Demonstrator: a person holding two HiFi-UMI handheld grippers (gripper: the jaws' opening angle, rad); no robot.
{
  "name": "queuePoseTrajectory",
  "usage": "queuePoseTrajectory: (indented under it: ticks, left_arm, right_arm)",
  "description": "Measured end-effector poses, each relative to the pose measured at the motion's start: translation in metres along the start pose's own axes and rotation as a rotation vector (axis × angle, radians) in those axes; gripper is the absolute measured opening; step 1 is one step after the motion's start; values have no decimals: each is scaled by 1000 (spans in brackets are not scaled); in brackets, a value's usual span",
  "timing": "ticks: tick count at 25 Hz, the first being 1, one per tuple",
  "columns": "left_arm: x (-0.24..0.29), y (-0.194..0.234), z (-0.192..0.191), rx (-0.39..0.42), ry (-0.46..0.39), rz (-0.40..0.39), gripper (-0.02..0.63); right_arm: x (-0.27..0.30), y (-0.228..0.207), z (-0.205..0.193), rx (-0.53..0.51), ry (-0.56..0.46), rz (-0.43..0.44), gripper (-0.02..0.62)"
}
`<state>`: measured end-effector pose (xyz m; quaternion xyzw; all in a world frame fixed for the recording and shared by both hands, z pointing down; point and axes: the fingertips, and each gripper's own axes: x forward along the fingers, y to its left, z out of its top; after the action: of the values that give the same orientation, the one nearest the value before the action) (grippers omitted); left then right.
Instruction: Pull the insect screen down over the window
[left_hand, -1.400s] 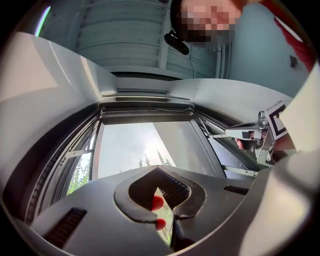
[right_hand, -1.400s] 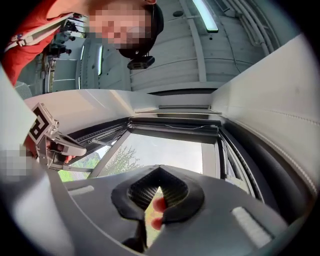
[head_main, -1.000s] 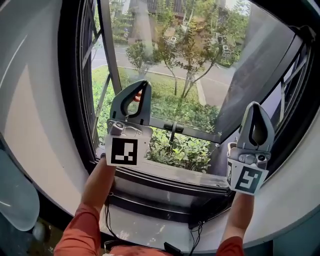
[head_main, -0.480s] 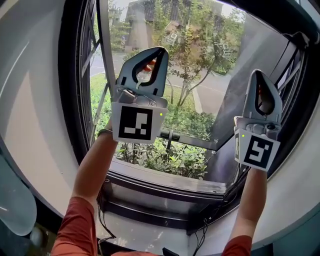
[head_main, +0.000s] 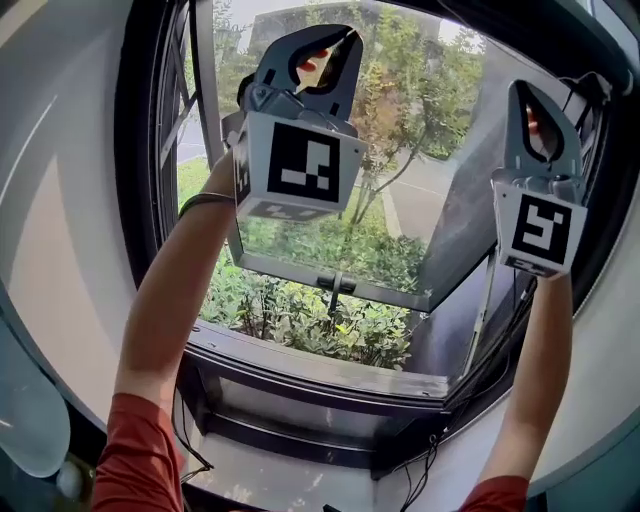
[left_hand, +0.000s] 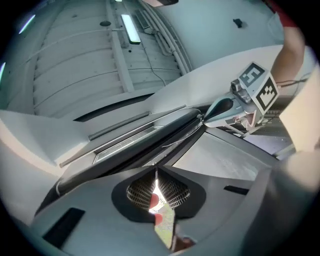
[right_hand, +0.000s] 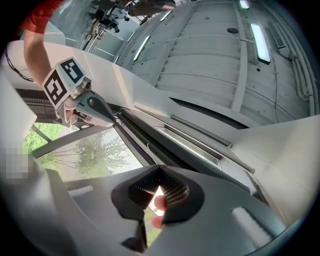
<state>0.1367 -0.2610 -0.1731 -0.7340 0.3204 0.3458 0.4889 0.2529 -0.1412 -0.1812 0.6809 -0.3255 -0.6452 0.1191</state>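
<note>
Left tool (head_main: 350, 36) and right tool (head_main: 521, 90), both clenched empty, point up below the window's top rail (left_hand: 150, 134), presumably reaching for the screen's pull bar

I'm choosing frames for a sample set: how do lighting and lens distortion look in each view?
Head view: strong fisheye bows the window frame; bright daylight outside leaves it dark. Left gripper view: dark vignetted corners, the left gripper close and soft, daylight glinting through it. Right gripper view: likewise, with a glowing ceiling light.
</note>
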Motion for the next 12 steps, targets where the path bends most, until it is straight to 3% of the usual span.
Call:
queuePoseTrajectory:
  ticks: [2, 4, 12]
  left_arm:
    - [14, 4, 4, 75, 19, -12, 7]
    - [28, 7, 6, 154, 42, -27, 19]
    - [68, 27, 1, 451, 155, -37, 107]
  right_arm:
    - [16, -5, -3, -38, 31, 38, 11]
    - [28, -7, -7, -91, 70, 80, 86]
    - [60, -16, -5, -351, 141, 119, 111]
